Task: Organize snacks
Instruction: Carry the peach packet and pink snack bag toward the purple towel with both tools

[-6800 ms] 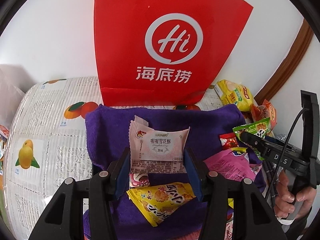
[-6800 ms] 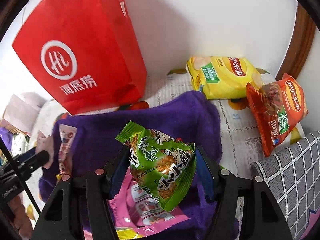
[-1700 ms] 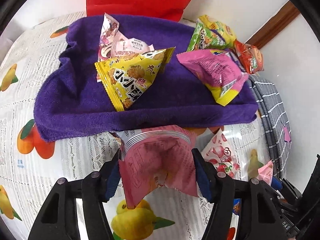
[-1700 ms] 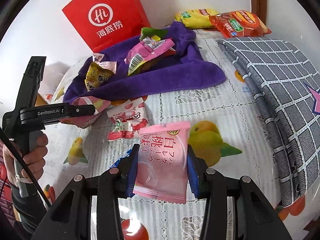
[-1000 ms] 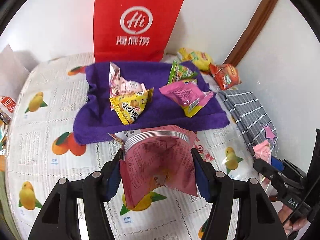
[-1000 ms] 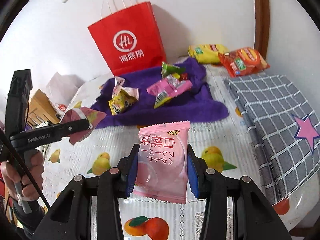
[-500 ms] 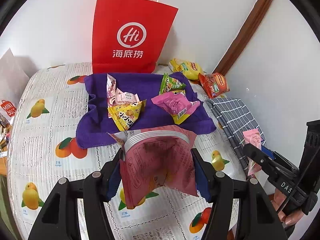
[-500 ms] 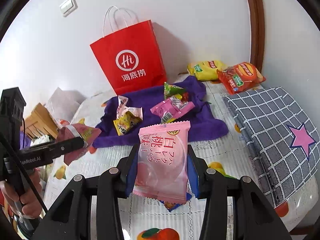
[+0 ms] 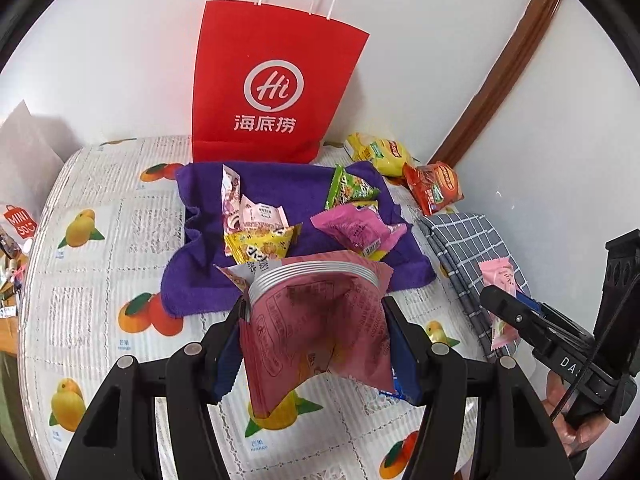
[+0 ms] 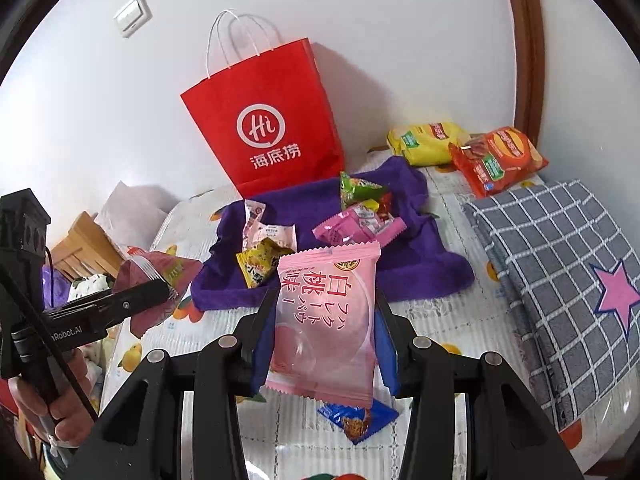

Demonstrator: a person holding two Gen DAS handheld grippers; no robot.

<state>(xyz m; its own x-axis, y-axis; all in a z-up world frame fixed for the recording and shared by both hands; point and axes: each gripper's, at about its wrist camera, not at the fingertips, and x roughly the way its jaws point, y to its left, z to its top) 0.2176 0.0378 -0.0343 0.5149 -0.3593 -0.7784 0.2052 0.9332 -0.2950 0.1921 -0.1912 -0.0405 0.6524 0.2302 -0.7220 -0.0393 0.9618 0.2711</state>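
Your left gripper (image 9: 314, 332) is clamped on a dark pink pouch (image 9: 316, 320), your right gripper (image 10: 324, 332) on a pale peach packet (image 10: 326, 320), both held above the tablecloth (image 9: 80, 280). More snacks lie on the purple towel (image 9: 304, 184) before the red bag (image 9: 276, 80). Only the right view shows a blue packet (image 10: 358, 420) under its jaws and a wall switch (image 10: 132, 16).

Both wrist views angle down over table (image 9: 100, 248), sharing purple towel (image 9: 280, 184) (image 10: 420, 256).
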